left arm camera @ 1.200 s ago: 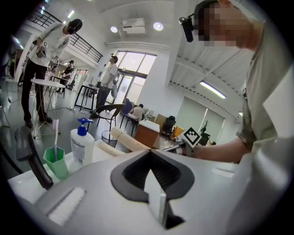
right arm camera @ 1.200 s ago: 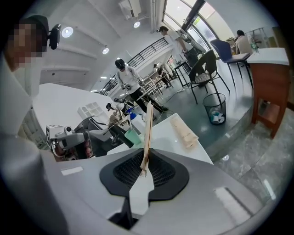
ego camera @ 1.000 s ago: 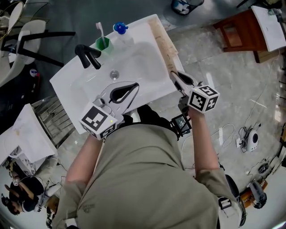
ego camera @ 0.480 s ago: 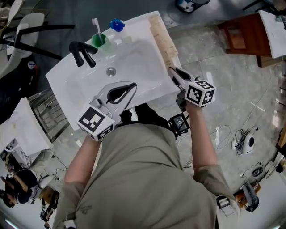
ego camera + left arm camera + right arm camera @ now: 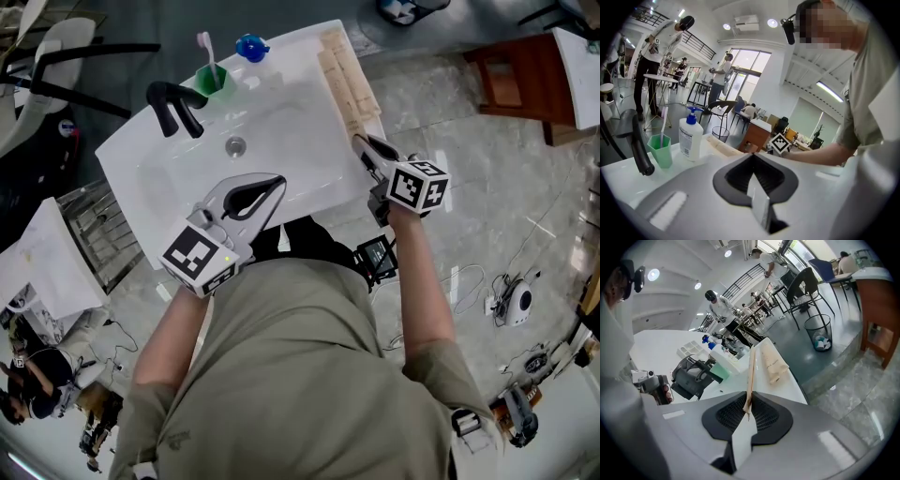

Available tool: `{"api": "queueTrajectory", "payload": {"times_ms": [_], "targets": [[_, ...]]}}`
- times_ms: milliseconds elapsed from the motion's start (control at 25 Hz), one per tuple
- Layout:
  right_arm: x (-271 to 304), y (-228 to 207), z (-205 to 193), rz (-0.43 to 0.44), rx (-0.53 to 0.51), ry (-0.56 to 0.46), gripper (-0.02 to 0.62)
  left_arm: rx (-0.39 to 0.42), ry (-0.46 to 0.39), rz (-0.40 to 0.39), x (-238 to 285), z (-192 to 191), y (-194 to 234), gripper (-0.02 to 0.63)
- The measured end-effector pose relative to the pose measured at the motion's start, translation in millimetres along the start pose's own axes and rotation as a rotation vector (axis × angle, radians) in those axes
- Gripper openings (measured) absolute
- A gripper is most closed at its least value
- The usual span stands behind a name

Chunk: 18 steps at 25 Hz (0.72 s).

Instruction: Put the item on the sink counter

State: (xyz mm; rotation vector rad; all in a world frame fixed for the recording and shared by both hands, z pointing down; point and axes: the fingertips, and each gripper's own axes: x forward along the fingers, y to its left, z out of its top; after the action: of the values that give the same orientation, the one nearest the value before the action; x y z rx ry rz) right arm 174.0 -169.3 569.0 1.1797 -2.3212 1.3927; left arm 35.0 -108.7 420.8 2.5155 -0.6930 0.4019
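Right gripper (image 5: 364,145) barely shifted, jaws on tan packet (image 5: 751,369), print unreadable

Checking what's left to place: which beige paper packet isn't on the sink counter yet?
The packet clamped edge-on in the right gripper; the other beige packet lies flat on the sink counter beyond it.

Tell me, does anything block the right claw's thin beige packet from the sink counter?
Nothing visible does. The right claw holds the packet at the counter's right edge; another packet lies there, with bare counter beside it.
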Motion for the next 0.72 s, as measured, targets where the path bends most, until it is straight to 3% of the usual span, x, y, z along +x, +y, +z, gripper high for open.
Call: {"api": "queueTrajectory", "payload": {"times_ms": [720], "targets": [[10.5, -10.3, -3.3, -0.064, 0.016, 0.065, 0.044, -0.016, -0.002, -0.021, 4.5, 3.8, 9.8, 0.005]]}}
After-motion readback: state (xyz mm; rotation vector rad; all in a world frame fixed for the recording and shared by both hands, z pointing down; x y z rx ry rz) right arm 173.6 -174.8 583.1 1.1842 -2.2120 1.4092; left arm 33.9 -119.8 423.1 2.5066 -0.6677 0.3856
